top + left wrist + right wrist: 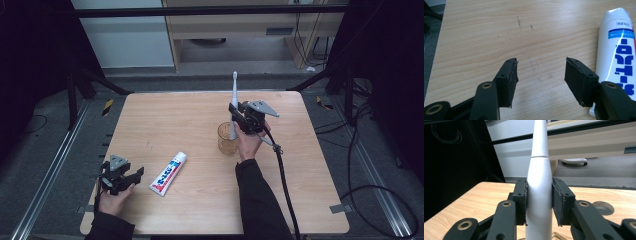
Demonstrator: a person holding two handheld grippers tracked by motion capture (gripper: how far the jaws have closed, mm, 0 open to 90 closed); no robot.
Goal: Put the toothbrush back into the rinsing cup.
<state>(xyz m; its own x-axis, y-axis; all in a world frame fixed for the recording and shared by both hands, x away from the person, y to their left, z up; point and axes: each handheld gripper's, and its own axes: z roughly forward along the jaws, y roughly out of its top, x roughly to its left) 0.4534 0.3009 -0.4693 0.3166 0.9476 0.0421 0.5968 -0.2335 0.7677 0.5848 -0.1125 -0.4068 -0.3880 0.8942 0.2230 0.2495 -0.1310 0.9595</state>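
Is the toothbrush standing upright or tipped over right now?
Upright. The toothbrush stands vertically with its lower end in the glass cup, and the right gripper clamps its handle on both sides.

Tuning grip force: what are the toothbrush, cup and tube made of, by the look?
Toothbrush: smooth matte white plastic, likely hard; even sheen, a seam ring at the neck. The right gripper is clamped on it.
Cup: clear with an amber tint, glass or rigid plastic; can't tell which.
Tube: glossy white printed plastic, probably soft; highlights along its body.
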